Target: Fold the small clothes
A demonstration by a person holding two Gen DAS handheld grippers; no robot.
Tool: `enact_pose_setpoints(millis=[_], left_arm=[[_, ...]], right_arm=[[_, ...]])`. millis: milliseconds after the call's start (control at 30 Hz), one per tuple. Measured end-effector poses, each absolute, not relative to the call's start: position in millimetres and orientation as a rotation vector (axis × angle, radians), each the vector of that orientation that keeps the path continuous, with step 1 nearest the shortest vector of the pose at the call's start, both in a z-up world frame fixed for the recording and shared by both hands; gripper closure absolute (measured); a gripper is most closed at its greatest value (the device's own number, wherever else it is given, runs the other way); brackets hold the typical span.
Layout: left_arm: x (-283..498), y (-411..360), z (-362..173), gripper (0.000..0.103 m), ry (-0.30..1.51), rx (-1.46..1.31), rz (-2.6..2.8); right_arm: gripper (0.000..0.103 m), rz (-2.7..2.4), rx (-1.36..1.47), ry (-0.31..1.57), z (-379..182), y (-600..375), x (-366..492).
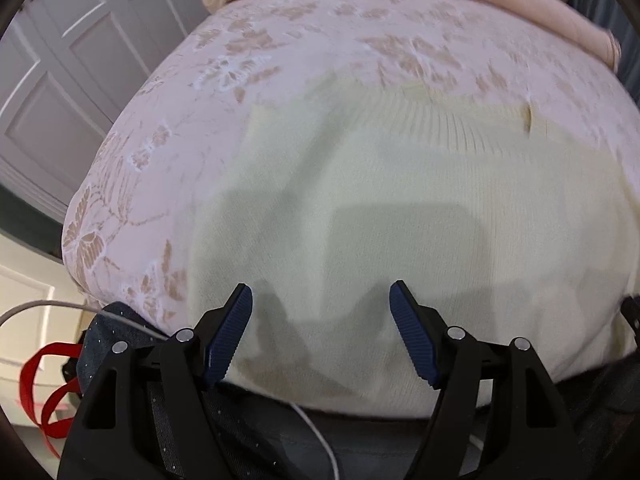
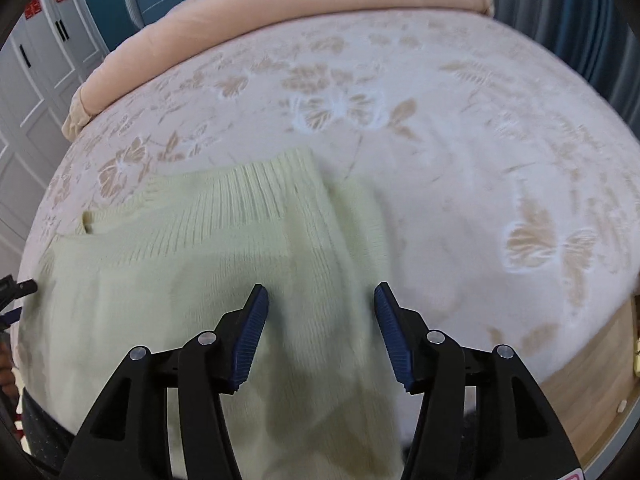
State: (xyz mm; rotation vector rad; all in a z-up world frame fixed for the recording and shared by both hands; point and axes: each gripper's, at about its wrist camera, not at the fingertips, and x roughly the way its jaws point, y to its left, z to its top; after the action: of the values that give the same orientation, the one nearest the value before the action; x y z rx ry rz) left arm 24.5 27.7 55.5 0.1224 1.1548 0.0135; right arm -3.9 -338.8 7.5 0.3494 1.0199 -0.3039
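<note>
1. Left wrist view: the left gripper [image 1: 321,294] hangs with its blue-padded fingers spread wide, holding nothing, above a pale yellow knit sweater [image 1: 400,216].
2. Right wrist view: the right gripper [image 2: 321,294] is likewise spread and empty over the sweater's [image 2: 192,280] right part.
3. The sweater lies flat on the bed [image 2: 460,128], on its pink floral bedspread, ribbed hem farthest away.
4. A peach rolled blanket [image 2: 280,12] lies along the bed's far edge.

Pale yellow ribbed knit sweater [image 2: 192,280], matt floral embossed bedspread [image 2: 460,152], ridged blue tool pads [image 2: 252,340]
</note>
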Motion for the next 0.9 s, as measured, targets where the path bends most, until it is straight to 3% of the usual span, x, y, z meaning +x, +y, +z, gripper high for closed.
enact_pose_setpoints(millis=[33,67,200,267,400,467,600,633,767,900], left_arm=[[29.1,29.9,58.6,0.033,1.145,0.109,0.019],[34.4,32.3,60.9,0.032,1.14,0.098,0.026],[69.9,52.6,64.5,0.017,1.133,0.011,0.053],[88.8,62.3,61.2,0.016,1.144,-0.027,0.071],[125.1,79.3,43.0,0.016,1.186,-0.134,0.076],[138.2,81.0,33.7,0.025,1.201,-0.197,0.034],[146.6,70.4,37.7,0.084,1.202,-0.204,-0.018],[144.8,69.9,47.4,0.093,1.175,-0.204,-0.019],[139.8,67.6,78.0,0.093,1.084,-0.232,-0.043],[158.8,64.3,28.1,0.091,1.188,-0.13,0.043]], right_arm=[[0.088,-0.278,0.371,0.998,8.7,-339.3,-0.5],[0.096,-0.247,0.384,0.988,11.9,-336.7,0.0],[0.097,-0.217,0.375,0.769,73.0,-328.3,-13.2],[0.097,-0.245,0.338,0.72,86.7,-327.9,-16.3],[0.095,-0.325,0.369,1.056,-3.5,-353.0,12.7],[0.095,-0.333,0.413,1.002,3.5,-352.3,5.0],[0.087,-0.362,0.342,0.922,43.9,-332.3,-11.1],[0.086,-0.337,0.319,0.912,53.0,-327.1,-14.9],[0.086,-0.186,0.264,0.93,64.1,-282.4,-27.6],[0.086,0.044,0.234,1.028,40.1,-205.0,-27.7]])
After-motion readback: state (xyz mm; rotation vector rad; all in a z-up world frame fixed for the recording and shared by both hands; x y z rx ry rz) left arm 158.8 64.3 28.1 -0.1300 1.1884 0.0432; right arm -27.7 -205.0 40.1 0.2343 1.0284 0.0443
